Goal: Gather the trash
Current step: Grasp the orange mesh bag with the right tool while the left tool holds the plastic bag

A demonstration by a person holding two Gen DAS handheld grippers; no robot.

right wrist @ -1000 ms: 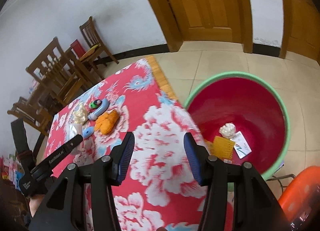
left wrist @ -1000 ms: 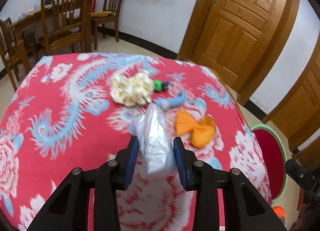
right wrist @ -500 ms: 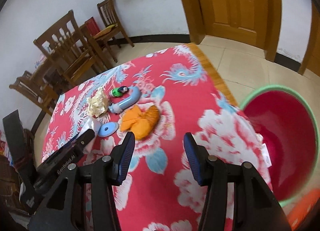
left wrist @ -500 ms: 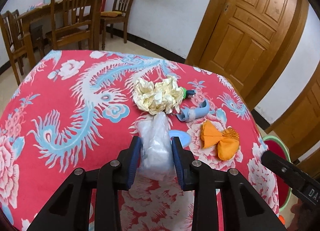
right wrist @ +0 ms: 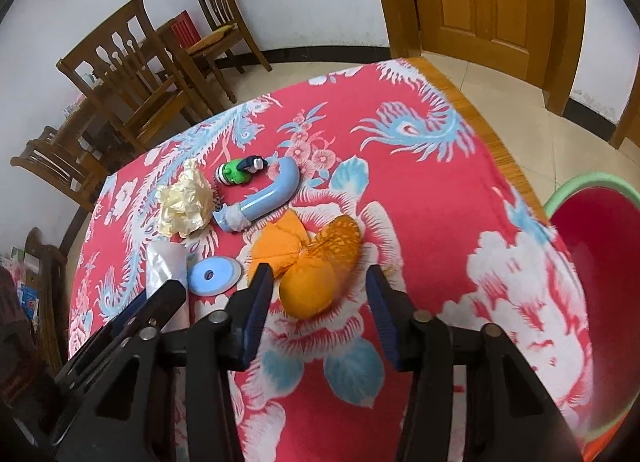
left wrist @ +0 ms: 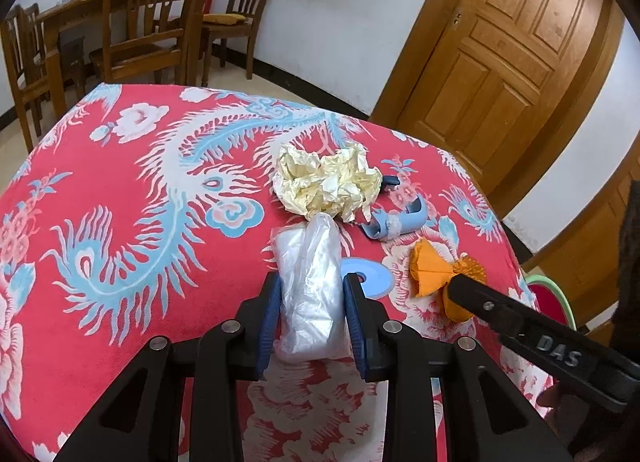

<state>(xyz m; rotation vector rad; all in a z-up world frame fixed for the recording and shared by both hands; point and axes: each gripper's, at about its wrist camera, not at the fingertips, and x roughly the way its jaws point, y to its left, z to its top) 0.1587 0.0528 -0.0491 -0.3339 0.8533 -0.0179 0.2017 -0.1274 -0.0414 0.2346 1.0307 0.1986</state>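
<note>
My left gripper [left wrist: 311, 286] is shut on a clear crumpled plastic bag [left wrist: 310, 262], just above the red tablecloth [left wrist: 120, 198]. Past it lie a cream crumpled paper ball [left wrist: 326, 182], a blue curved tube [left wrist: 394, 224] and a blue disc [left wrist: 370, 280]. My right gripper [right wrist: 318, 282] is open, its jaws on either side of an orange wrapper [right wrist: 310, 262] on the cloth. The wrapper also shows in the left wrist view [left wrist: 434, 274], with one right finger [left wrist: 532, 332] over its right end. The plastic bag shows in the right wrist view [right wrist: 166, 268] too.
A green and blue toy [right wrist: 236, 172] lies by the tube [right wrist: 266, 198]. A red basin with a green rim [right wrist: 600, 262] stands on the floor right of the table. Wooden chairs [left wrist: 144, 18] and a table stand behind; a wooden door [left wrist: 508, 46] is at the back right.
My right gripper has swung from over the basin to the table and now straddles the orange wrapper. My left gripper, still holding the bag, has moved a little closer to the paper ball.
</note>
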